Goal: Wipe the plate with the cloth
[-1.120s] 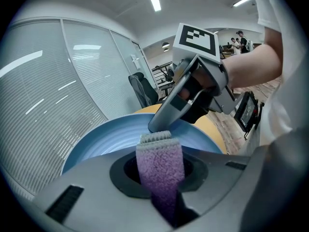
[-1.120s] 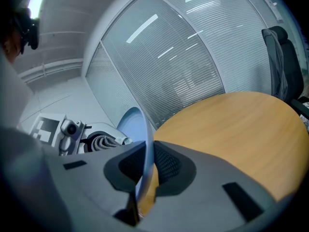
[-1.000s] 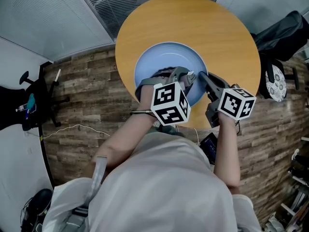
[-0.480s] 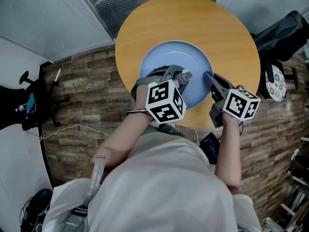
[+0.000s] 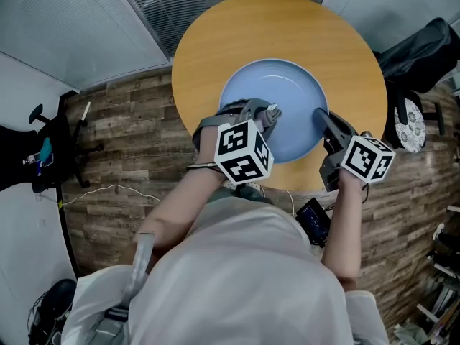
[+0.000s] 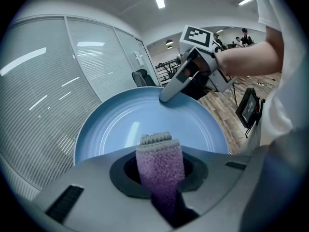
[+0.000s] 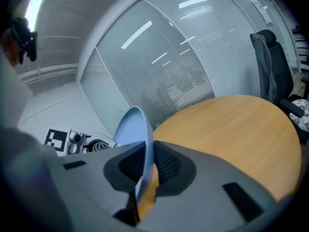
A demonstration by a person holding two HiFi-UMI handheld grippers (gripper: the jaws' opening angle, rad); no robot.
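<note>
A pale blue plate (image 5: 287,92) is over the near part of the round wooden table (image 5: 287,27). My right gripper (image 5: 320,116) is shut on its right rim; in the right gripper view the rim (image 7: 143,139) runs edge-on between the pads, tilted up off the table (image 7: 231,129). My left gripper (image 5: 272,113) is shut on a purple cloth (image 6: 161,166), whose end sits over the plate's near inner face (image 6: 120,124). The right gripper (image 6: 166,96) shows at the plate's far rim in the left gripper view.
A black office chair (image 5: 424,45) and a round stool (image 5: 410,124) stand right of the table. A dark device (image 5: 314,220) lies on the wood floor by my legs. Another black chair (image 5: 36,157) is at the far left. Blinds line the wall behind.
The plate has shifted to the right across the table, carried by the right gripper, which has moved right too. The left gripper and cloth have stayed nearly in place.
</note>
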